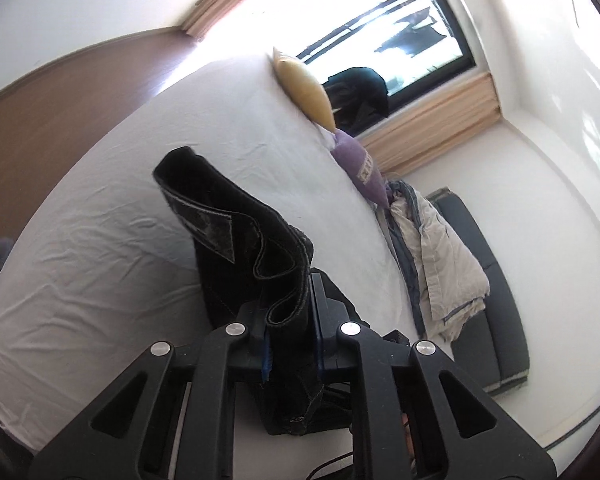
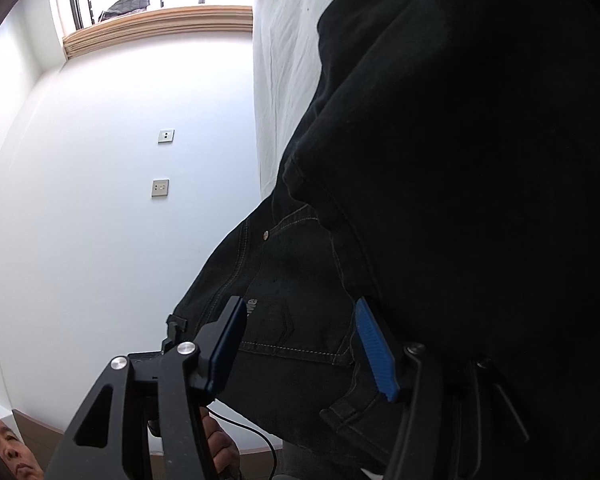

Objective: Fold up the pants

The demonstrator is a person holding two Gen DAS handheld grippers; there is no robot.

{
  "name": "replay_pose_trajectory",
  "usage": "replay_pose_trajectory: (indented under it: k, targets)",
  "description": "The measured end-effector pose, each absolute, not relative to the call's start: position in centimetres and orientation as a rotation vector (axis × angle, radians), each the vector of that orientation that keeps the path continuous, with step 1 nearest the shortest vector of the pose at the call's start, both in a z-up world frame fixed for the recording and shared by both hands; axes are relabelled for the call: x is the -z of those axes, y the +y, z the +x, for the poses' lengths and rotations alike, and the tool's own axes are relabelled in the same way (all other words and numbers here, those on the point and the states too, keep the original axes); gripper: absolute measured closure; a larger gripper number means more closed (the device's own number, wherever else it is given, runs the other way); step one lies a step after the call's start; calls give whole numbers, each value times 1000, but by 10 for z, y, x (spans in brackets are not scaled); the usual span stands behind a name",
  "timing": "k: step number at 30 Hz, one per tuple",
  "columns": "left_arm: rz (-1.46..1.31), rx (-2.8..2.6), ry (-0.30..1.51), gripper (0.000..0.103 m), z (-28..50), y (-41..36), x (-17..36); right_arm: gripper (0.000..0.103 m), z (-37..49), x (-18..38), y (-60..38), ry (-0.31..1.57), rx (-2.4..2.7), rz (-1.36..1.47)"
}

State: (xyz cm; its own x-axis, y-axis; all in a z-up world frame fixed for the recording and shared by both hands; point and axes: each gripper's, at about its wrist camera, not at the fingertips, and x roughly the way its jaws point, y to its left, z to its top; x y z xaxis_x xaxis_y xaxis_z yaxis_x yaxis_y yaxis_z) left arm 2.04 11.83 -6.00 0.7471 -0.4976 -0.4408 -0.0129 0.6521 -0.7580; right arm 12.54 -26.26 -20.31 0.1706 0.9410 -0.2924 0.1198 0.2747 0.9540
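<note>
Black denim pants [image 1: 256, 248], pale stitching, bunched folds, hem upturned

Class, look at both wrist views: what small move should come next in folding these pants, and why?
Probably close the right tongs: they stand open around the black denim pants, while the left tongs already pinch a doubled edge above the white bed sheet.

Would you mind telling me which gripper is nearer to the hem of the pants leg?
Left. The left gripper is shut on the black pants just below that hem; the right gripper stands open around the waist end.
</note>
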Motion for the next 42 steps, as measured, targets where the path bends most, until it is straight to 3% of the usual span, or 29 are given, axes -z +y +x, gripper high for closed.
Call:
replay_pose_trajectory:
  k: [4,11,18,24,25,27,28,33,37,39,42]
  targets:
    - [-583,419,701,91,43,30,23,30,129,160,-303,1167,-823,1096]
    - [-348,528,838,91,43,-90,56,11,123,93,-342,1122,-884,930]
    - [-115,507,813,90,29,-131,56,10,120,99,-338,1219,-820,805]
    - [42,520,805,90,11,-166,61,11,128,71,-315,1205,-829,646]
    - [63,525,804,90,9,-172,61,12,129,69,-311,1220,-791,574]
    - [100,534,797,90,4,-181,61,35,132,70,-302,1254,-730,465]
    - [119,537,793,90,1,-185,61,40,133,71,-299,1271,-719,427]
    - [192,534,797,90,2,-207,64,45,122,75,-291,1321,-659,300]
    - [239,528,799,90,4,-230,64,75,114,76,-293,1318,-621,213]
    - [249,536,788,90,4,-236,63,83,115,78,-302,1319,-617,236]
    - [271,551,772,90,1,-248,61,87,111,77,-311,1296,-605,232]
